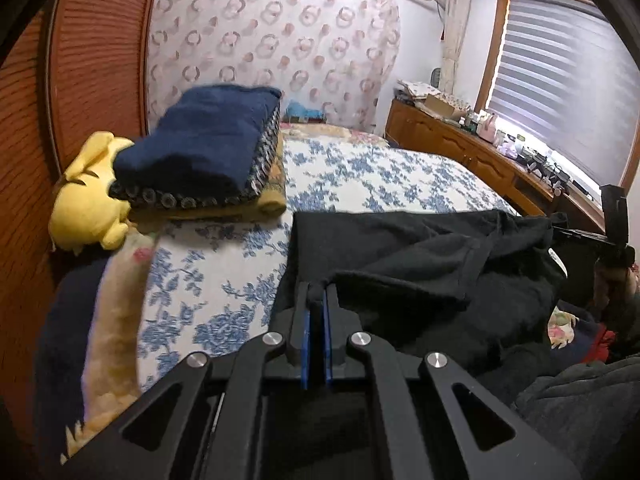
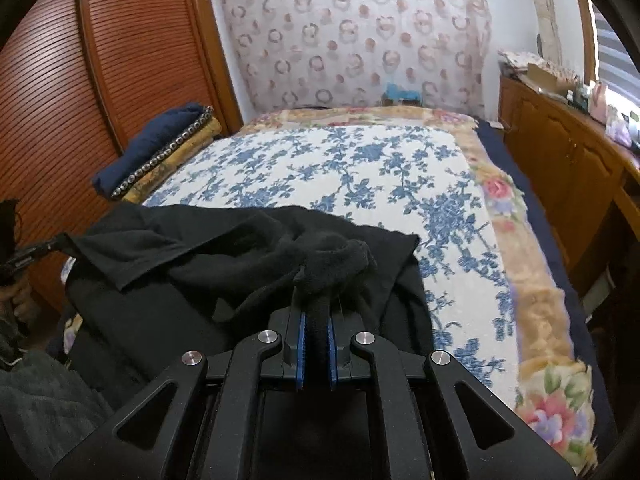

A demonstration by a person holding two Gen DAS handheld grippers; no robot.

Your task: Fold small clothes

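Both grippers are clamped on one black garment (image 1: 420, 264) that lies crumpled at the near end of the bed. Seen from its own camera, the left gripper (image 1: 317, 292) has its blue pads nearly together, pinching a thin edge of the cloth at 6 o'clock in the view. The right gripper (image 2: 316, 292) grips a thicker bunched fold between its blue pads, also at 6 o'clock in its own view. The garment spreads between the two, with a loose flap lying over it. Beneath it and beyond, toward 12 o'clock, stretches the blue-flowered bedspread (image 2: 340, 168). At 9 o'clock in the left wrist view sits a yellow plush toy (image 1: 88, 200), and just beyond it, toward 10 o'clock, a stack of folded blankets (image 1: 200, 148) with a navy one on top. Farthest off hangs a ring-patterned curtain (image 2: 352, 36).
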